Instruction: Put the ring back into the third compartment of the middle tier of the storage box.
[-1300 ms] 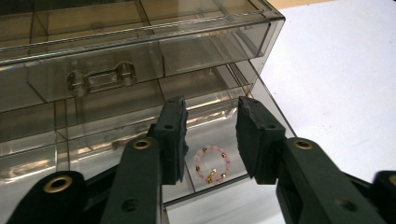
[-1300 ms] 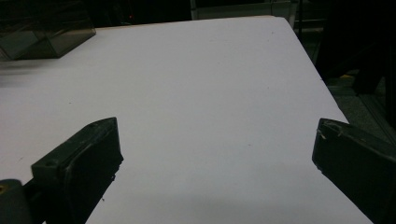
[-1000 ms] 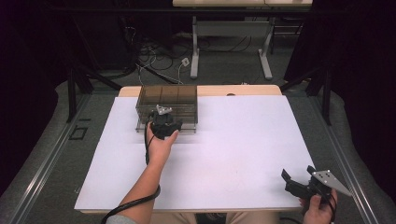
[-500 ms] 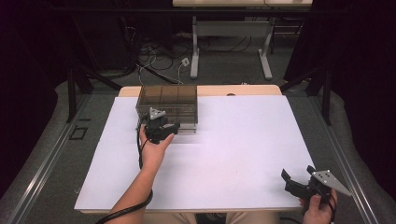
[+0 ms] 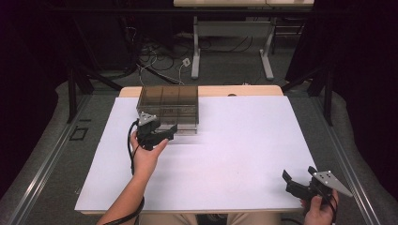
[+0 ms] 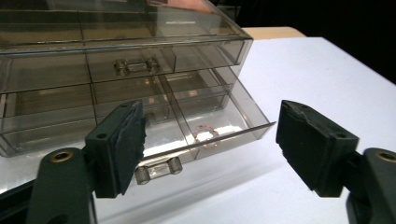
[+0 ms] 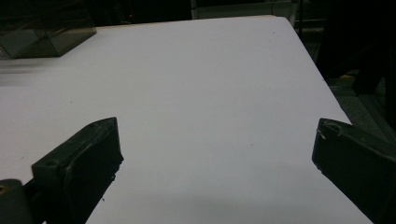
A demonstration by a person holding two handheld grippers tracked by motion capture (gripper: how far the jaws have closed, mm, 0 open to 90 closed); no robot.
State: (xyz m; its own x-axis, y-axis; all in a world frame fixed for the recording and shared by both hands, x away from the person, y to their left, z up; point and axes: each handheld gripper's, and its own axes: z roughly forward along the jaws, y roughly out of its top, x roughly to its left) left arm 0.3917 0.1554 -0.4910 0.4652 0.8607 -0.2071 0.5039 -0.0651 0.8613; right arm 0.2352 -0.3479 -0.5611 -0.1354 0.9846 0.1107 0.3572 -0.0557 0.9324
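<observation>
A smoky clear plastic drawer cabinet point(image 5: 169, 103) stands at the table's far left. Its bottom drawer point(image 6: 201, 130) is pulled out, and a small pinkish ring point(image 6: 205, 134) lies inside it. The drawer's clear handle point(image 6: 158, 170) sits just ahead of my left jaws. My left gripper point(image 5: 159, 133) hovers open right in front of the cabinet, empty. The upper drawer with its handle point(image 6: 136, 66) stays closed. My right gripper point(image 5: 296, 182) rests open near the table's front right corner, holding nothing.
A white sheet point(image 5: 225, 150) covers the table, with the wooden edge point(image 5: 234, 90) showing behind it. Cables and desk legs point(image 5: 197, 56) lie on the floor beyond. The table's right edge point(image 7: 322, 79) drops off close to my right gripper.
My left gripper has drawn back slightly from the cabinet toward the front left. The right gripper has stayed still.
</observation>
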